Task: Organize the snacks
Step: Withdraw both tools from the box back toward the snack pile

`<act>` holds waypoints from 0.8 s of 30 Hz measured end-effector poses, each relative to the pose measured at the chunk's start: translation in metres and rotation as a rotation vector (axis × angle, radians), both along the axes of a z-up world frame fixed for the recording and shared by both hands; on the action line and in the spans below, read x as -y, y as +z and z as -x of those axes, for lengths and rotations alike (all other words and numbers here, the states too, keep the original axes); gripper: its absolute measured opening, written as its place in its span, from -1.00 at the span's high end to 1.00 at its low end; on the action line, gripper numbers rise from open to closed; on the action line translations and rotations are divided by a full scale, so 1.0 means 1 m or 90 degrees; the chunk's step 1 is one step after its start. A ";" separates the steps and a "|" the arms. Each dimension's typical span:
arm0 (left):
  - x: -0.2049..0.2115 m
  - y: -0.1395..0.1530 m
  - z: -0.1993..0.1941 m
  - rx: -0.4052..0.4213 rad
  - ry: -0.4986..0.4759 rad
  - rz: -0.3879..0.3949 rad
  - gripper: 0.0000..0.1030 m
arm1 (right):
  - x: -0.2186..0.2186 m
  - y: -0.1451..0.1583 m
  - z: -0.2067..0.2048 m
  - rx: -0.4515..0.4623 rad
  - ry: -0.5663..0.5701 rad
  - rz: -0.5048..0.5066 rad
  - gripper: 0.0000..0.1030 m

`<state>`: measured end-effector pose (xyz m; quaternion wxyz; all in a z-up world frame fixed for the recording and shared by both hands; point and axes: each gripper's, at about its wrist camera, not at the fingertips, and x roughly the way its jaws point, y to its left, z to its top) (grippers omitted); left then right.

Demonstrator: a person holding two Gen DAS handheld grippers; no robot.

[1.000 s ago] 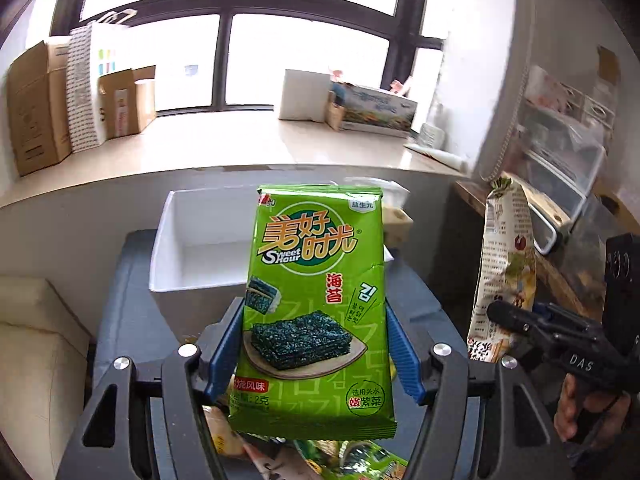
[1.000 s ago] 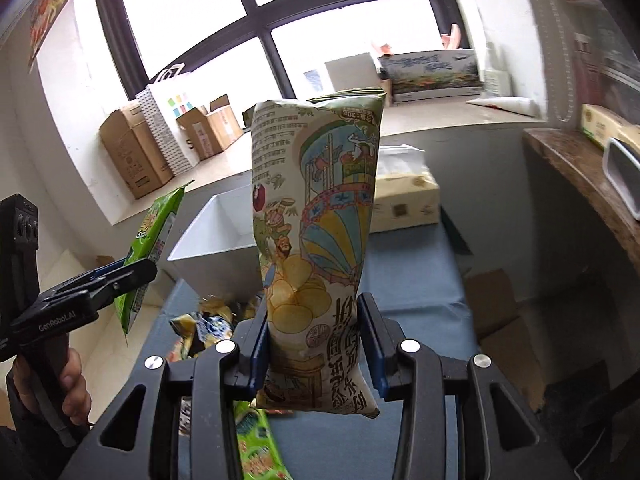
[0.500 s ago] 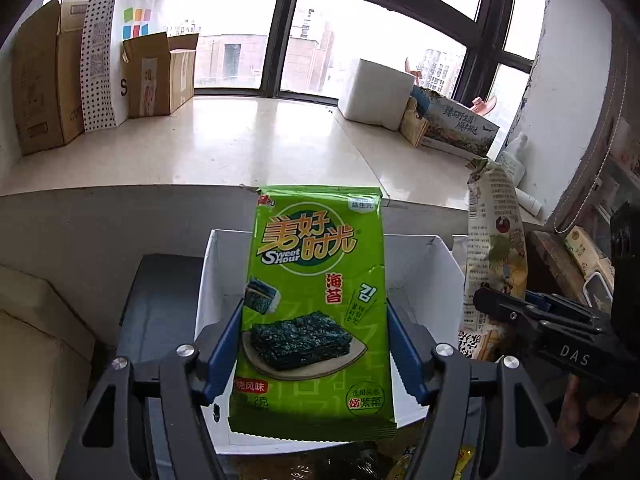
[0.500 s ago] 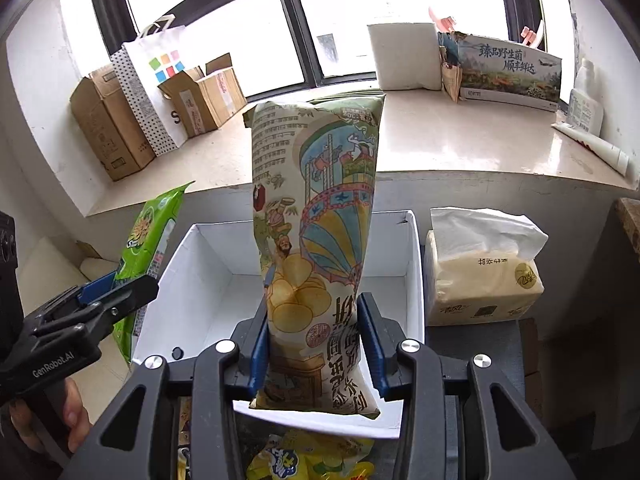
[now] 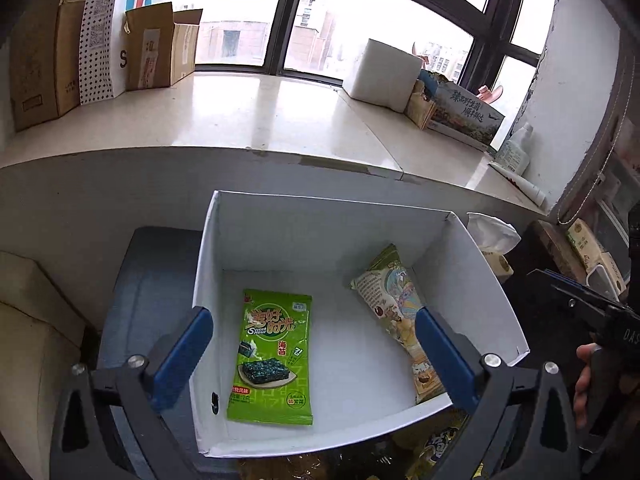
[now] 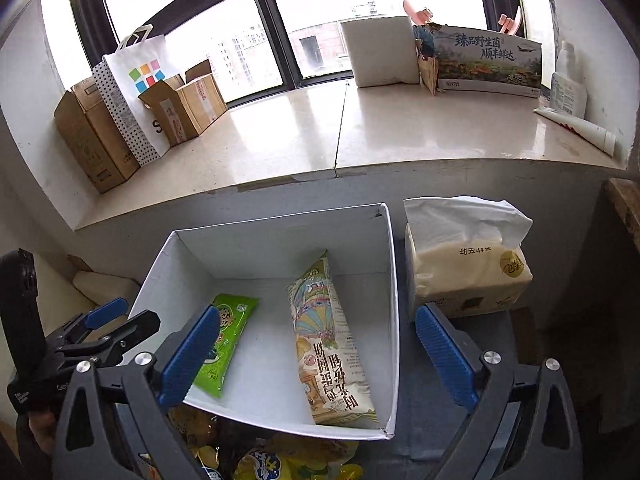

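— Windowsill behind, grey worktop (image 5: 152, 280) below: where are the snacks?
— Both lie flat in the white box (image 5: 280, 224): seaweed pack (image 5: 272, 356) left, crisp bag (image 6: 332, 340) along the right wall, bare floor between them.
— Grippers?
— Left hand-held gripper (image 5: 312, 352) and right hand-held gripper (image 6: 316, 356) are opening wide, holding nothing.
— Differences?
— Only the right view shows the tissue pack (image 6: 464, 264) whole; loose packets, possibly crisps, crowd the near rim.
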<state>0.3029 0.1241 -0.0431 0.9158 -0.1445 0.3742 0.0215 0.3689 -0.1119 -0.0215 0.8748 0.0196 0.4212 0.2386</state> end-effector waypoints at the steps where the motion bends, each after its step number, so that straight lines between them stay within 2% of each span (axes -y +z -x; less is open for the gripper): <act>1: 0.002 0.002 0.005 0.007 -0.005 0.003 -1.00 | 0.000 0.001 0.004 0.008 0.001 0.004 -1.00; 5: 0.013 0.018 0.035 0.041 -0.032 -0.004 -1.00 | 0.008 0.007 0.028 0.014 0.008 -0.014 -1.00; 9: 0.021 0.033 0.082 0.088 -0.058 0.033 -1.00 | 0.019 0.021 0.075 0.067 0.032 -0.030 -1.00; 11: 0.027 0.033 0.101 0.081 -0.061 0.029 -1.00 | 0.024 0.025 0.103 0.102 0.054 -0.036 -1.00; 14: 0.036 0.032 0.132 0.066 -0.060 -0.005 -1.00 | 0.032 0.023 0.144 0.121 0.075 -0.034 -1.00; 17: 0.044 0.033 0.167 0.078 -0.052 -0.037 -1.00 | 0.036 0.016 0.183 0.138 0.086 -0.007 -1.00; 20: 0.054 0.026 0.201 0.067 -0.071 -0.041 -1.00 | 0.040 0.000 0.218 0.125 0.100 0.023 -1.00; 22: 0.059 0.018 0.224 0.062 -0.052 -0.062 -1.00 | 0.041 -0.016 0.241 0.115 0.120 0.034 -1.00; 24: 0.063 0.010 0.245 0.050 -0.039 -0.068 -1.00 | 0.034 -0.042 0.263 0.102 0.161 0.099 -1.00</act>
